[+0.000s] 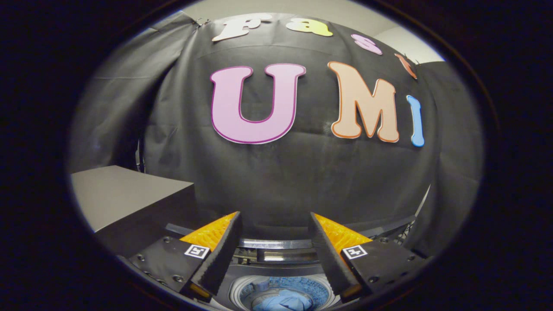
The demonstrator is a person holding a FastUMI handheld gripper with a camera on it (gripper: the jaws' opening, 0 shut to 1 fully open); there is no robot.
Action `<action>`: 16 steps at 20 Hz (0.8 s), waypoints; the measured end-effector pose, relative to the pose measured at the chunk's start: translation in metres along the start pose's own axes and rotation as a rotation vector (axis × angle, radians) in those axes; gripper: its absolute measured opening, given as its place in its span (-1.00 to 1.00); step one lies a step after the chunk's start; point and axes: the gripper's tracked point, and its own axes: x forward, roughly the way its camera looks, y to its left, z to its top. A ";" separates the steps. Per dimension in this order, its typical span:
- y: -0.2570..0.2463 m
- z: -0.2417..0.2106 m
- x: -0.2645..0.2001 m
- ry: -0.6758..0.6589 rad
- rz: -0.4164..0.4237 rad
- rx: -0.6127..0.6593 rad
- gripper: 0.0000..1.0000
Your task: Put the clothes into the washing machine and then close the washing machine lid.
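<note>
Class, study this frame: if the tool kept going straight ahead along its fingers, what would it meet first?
Most likely the black cloth wall. The tool is open and holds nothing, pointing over the back of the washer, whose drum with blue cloth lies below the fingers. Depth to the wall is unclear.

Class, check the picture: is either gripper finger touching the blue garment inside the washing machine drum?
Apart. The gripper view shows the open gripper held above the washing machine drum, with the blue garment lying below, between its fingers.

You are looking down into the washing machine (276, 276) at the lower centre, its round drum lying open and blue clothes (283, 301) sitting bunched inside; your gripper (276, 242) is hovering spread above.
</note>
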 end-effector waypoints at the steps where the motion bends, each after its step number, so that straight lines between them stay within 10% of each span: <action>1: 0.000 -0.002 -0.003 0.008 0.003 0.003 0.92; 16: 0.000 -0.030 -0.043 0.040 0.025 -0.001 0.94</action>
